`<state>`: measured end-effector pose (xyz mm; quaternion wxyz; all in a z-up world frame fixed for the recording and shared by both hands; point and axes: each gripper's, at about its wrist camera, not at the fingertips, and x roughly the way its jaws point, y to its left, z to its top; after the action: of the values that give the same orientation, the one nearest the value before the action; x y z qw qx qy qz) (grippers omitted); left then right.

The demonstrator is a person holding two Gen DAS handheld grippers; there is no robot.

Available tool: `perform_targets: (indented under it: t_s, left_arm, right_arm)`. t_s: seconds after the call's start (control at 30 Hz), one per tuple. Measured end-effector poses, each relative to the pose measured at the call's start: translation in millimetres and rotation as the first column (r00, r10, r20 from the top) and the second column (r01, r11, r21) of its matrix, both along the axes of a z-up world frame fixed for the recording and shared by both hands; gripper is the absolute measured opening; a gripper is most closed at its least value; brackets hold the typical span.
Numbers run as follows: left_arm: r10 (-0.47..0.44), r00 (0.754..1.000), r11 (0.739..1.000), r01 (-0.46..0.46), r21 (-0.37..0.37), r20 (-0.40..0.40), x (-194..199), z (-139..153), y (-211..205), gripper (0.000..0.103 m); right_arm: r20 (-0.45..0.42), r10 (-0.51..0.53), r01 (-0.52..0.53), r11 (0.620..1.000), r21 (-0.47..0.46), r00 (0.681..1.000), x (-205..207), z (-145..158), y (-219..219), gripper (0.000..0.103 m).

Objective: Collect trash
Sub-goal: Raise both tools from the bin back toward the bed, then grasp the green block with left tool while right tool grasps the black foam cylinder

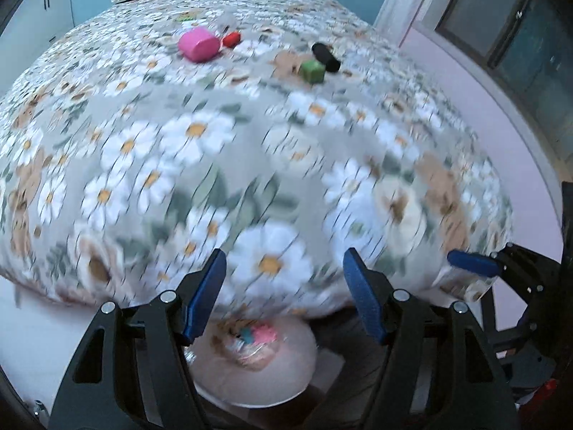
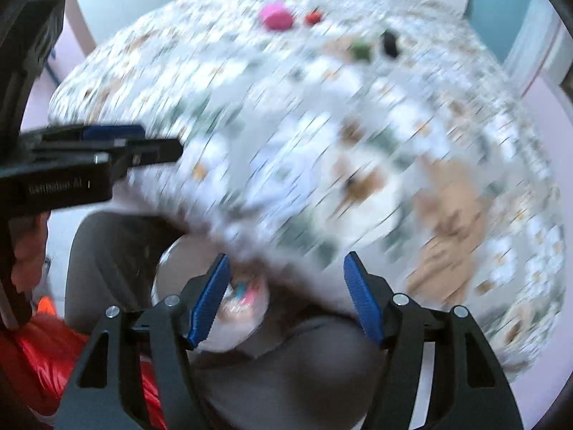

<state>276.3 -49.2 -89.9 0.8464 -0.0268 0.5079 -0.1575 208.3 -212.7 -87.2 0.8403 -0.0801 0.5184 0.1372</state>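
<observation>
Left gripper (image 1: 284, 288) and right gripper (image 2: 286, 294) are both hanging over the bed's near edge, jaws apart, nothing between them. White bin (image 1: 286, 376) is sitting below, scraps inside, blurred. Pink cup (image 1: 197, 44), green cube (image 1: 312, 70), black piece (image 1: 325, 56) are lying far up the floral bedspread (image 1: 200, 150).

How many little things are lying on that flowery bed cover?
4: pink cup, red piece beside it; green cube touching black object, further right. Others may be hidden.
</observation>
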Motion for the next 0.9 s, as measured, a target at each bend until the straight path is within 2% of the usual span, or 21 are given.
perform_targets:
  t_s: [0.27, 0.4, 0.53, 0.6, 0.73, 0.9]
  left_arm:
    - [0.068, 0.997, 0.996, -0.07, -0.052, -0.035, 80, 19, -40, 0.07]
    - [0.098, 0.994, 0.993, -0.101, -0.058, -0.041, 126, 19, -55, 0.07]
    - [0.13, 0.99, 0.99, -0.132, -0.05, -0.052, 166, 16, -69, 0.07]
    - [0.146, 0.988, 0.987, -0.149, -0.052, -0.058, 184, 12, -75, 0.07]
    - [0.164, 0.983, 0.983, -0.17, -0.066, -0.085, 217, 2, -86, 0.07]
    - [0.162, 0.981, 0.984, -0.169, -0.058, -0.105, 249, -10, -105, 0.07]
  right_arm:
    - [0.116, -0.095, 0.094, 0.996, 0.006, 0.989, 83, 42, -45, 0.068]
    - [0.117, -0.166, 0.158, 0.985, 0.072, 0.979, 144, 53, -74, 0.068]
    - [0.118, -0.217, 0.208, 0.974, 0.084, 0.969, 198, 55, -91, 0.068]
    - [0.104, -0.243, 0.235, 0.968, 0.088, 0.964, 224, 51, -99, 0.068]
    - [0.018, -0.267, 0.261, 0.952, 0.16, 0.964, 272, 41, -114, 0.068]
    - [-0.025, -0.274, 0.274, 0.949, 0.156, 0.961, 323, 33, -112, 0.068]
